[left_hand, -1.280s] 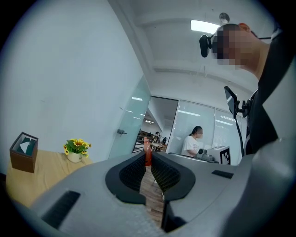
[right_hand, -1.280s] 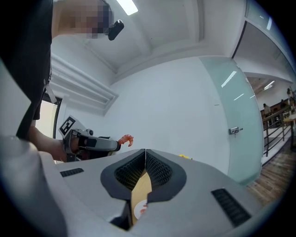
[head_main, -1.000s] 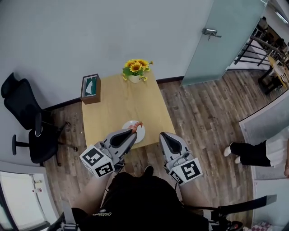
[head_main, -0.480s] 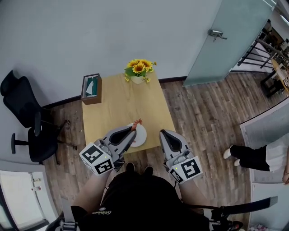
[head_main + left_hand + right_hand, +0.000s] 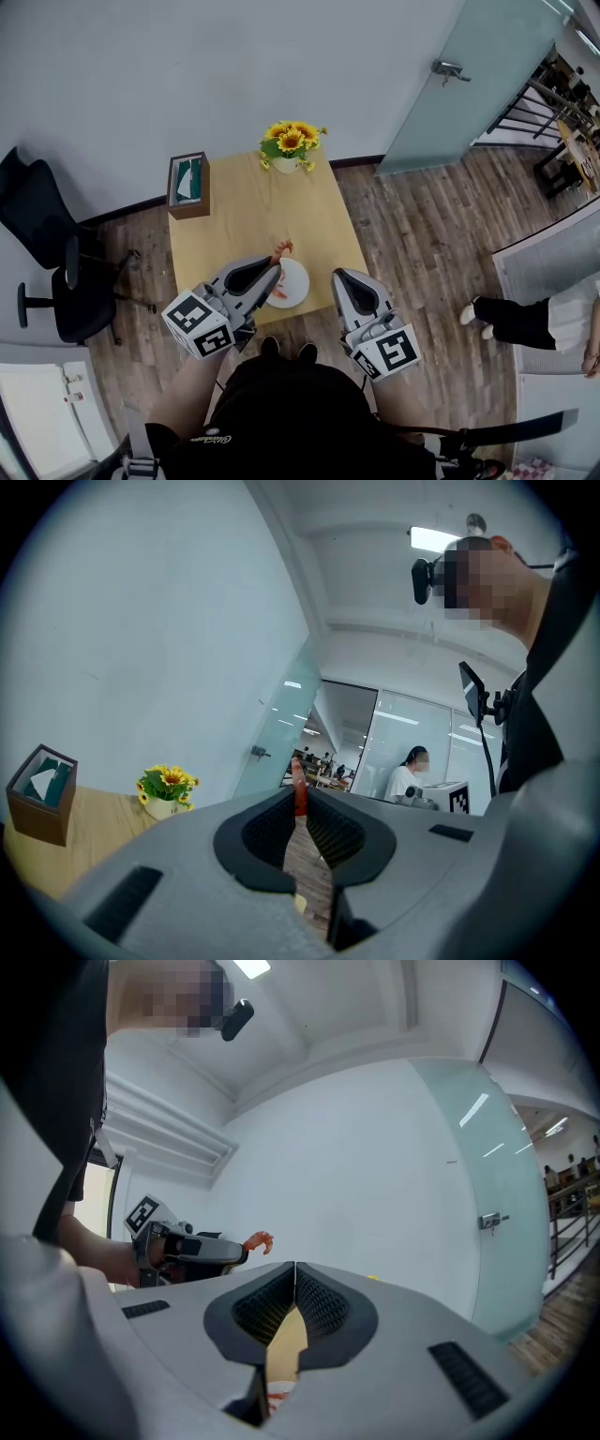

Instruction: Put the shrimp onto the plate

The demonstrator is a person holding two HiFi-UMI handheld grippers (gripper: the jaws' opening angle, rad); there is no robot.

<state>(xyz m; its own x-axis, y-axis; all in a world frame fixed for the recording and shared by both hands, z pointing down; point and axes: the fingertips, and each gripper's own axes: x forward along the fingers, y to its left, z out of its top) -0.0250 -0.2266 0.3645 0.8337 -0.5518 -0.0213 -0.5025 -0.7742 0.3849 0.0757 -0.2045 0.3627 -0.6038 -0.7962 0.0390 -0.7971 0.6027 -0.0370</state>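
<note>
An orange shrimp [image 5: 280, 250] sticks out from the tip of my left gripper [image 5: 277, 264], which is shut on it above the far left rim of the white plate [image 5: 296, 278]. The plate lies at the near edge of the wooden table [image 5: 244, 220], and another orange piece [image 5: 279, 293] lies on it. In the left gripper view the shrimp [image 5: 299, 794] shows as a thin red strip pinched between the jaws of the left gripper [image 5: 300, 791]. My right gripper [image 5: 337, 277] hovers just right of the plate, shut and empty. The right gripper view shows the shrimp [image 5: 258, 1239] at the left gripper's tip.
A brown tissue box [image 5: 188, 185] sits at the table's far left corner and a pot of sunflowers [image 5: 289, 145] at its far edge. A black office chair [image 5: 56, 272] stands to the left. A glass door [image 5: 469, 75] and a person's legs [image 5: 520, 317] are on the right.
My left gripper, still holding the shrimp, has drifted slightly left and away over the plate's rim. The right gripper has hardly moved.
</note>
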